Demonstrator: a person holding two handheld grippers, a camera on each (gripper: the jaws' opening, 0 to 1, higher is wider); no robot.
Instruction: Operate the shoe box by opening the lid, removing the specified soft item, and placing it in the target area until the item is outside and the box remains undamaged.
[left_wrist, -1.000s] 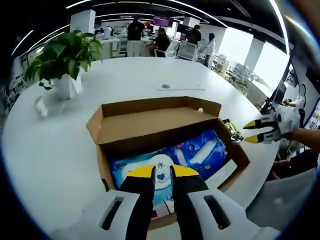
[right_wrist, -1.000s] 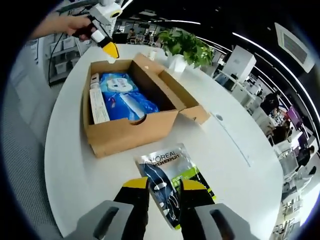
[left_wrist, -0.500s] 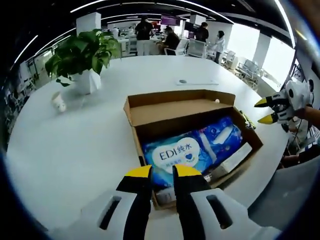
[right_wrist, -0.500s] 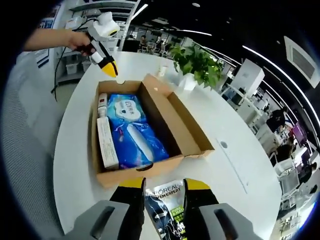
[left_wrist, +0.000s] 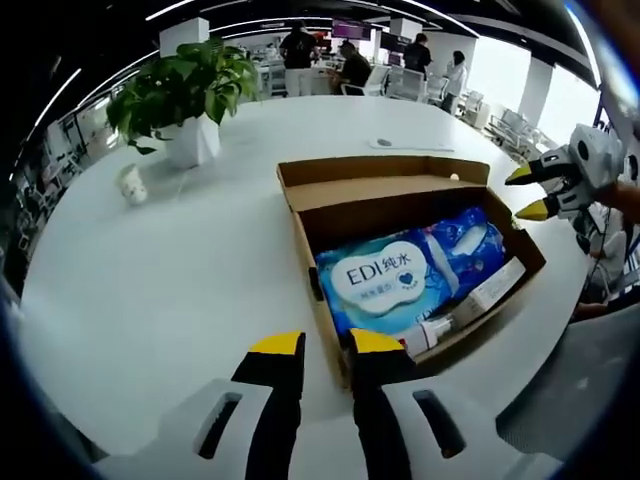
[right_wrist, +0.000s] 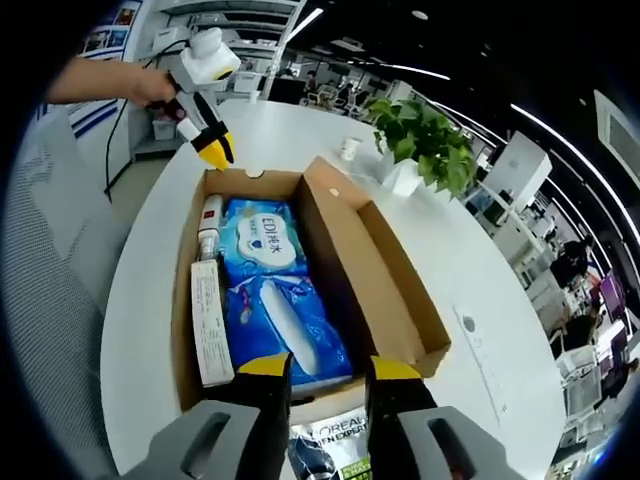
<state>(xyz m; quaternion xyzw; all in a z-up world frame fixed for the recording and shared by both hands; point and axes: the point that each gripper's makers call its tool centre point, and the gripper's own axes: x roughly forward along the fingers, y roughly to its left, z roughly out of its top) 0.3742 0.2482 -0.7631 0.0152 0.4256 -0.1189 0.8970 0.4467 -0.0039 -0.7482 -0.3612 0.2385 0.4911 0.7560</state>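
open shoe box, blue wipes pack

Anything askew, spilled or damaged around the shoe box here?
Nothing stands out. The shoe box sits open and looks intact, with the blue wipes pack lying flat inside. A L'Oreal sachet lies outside on the table.

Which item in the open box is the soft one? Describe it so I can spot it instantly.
On the white table sits an open cardboard box. Inside, the blue wipes pack fills most of the floor. Unlike the narrow white carton beside it, it is wide, glossy and marked "EDI".
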